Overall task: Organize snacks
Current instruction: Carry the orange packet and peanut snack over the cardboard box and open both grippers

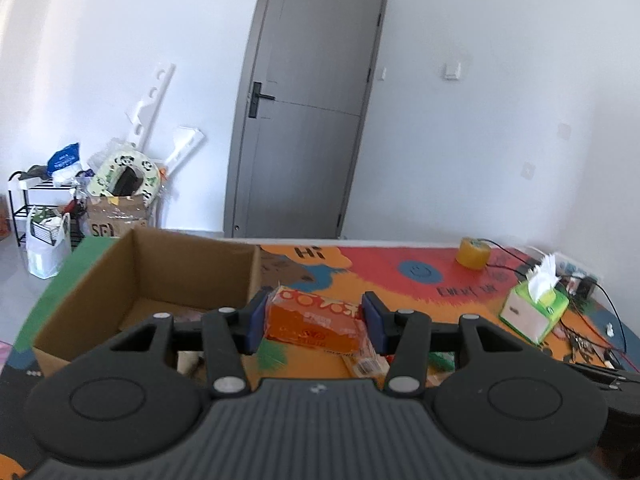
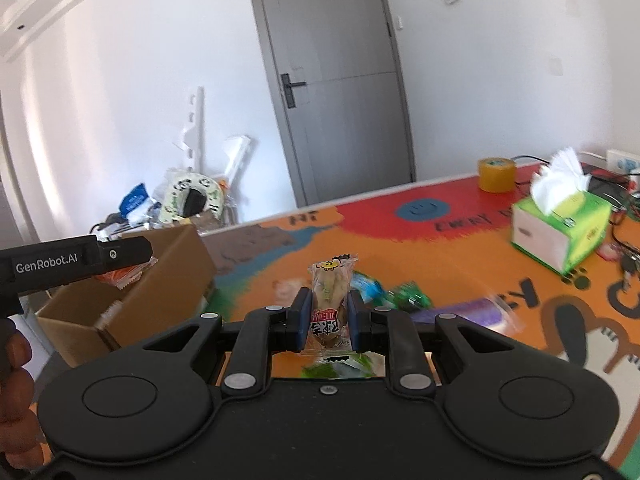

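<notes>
Evidently the step in hand is carrying: each gripper has a snack and neither has let go. The left gripper has its jaws pinching an orange snack packet from both sides, held above the counter just right of the cardboard box. The right gripper has its jaws pressed on a small clear-wrapped snack standing upright between them, lifted over the loose wrappers.

To my judgement, the next move is to swing the orange packet leftward over the near wall of the box, lower it inside and spread the jaws; the right-hand snack would follow, and it has farther to travel, since the box sits well to that gripper's left.

As for containers, the box is open-topped with its flaps up. In the right wrist view, something orange and white shows at its rim beneath the left gripper's body, though what it is I cannot tell; much of the floor is hidden. Several snacks lie on the counter, among them a green wrapper and a purple packet. A green tissue box and a roll of yellow tape stand apart toward the far side.
</notes>
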### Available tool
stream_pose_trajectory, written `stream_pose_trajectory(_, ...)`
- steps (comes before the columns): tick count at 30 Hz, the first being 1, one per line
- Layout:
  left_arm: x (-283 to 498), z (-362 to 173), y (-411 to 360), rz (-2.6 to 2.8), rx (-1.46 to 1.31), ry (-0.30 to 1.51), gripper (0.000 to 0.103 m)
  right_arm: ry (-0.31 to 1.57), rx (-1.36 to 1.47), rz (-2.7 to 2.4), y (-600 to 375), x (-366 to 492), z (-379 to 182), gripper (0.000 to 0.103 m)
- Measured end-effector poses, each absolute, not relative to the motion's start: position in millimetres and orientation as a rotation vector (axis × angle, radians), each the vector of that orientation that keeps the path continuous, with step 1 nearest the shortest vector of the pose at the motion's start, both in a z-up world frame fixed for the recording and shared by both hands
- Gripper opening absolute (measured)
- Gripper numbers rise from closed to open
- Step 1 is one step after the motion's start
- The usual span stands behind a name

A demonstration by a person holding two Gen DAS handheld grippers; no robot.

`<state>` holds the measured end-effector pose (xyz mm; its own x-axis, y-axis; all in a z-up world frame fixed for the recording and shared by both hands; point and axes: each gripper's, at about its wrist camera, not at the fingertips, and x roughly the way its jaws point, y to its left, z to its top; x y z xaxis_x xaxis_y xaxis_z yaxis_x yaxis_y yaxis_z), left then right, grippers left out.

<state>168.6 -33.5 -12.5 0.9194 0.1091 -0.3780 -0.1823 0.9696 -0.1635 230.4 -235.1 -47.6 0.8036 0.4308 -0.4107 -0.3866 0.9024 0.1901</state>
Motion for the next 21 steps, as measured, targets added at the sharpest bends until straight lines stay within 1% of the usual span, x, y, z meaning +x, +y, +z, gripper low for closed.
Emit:
stream_pose_trajectory(13, 155.6, 3.0, 13.8, 0.262, -0.22, 0.319, 0.049, 0.418, 0.084, 0.564, -175.8, 236.9, -26.7, 0.02)
stream_pose_trajectory(21, 151.8, 2.1, 53.3, 0.337, -0.257, 0.327, 0.049, 0.411, 0.065, 0.646, -141.1, 241.8, -17.6, 0.02)
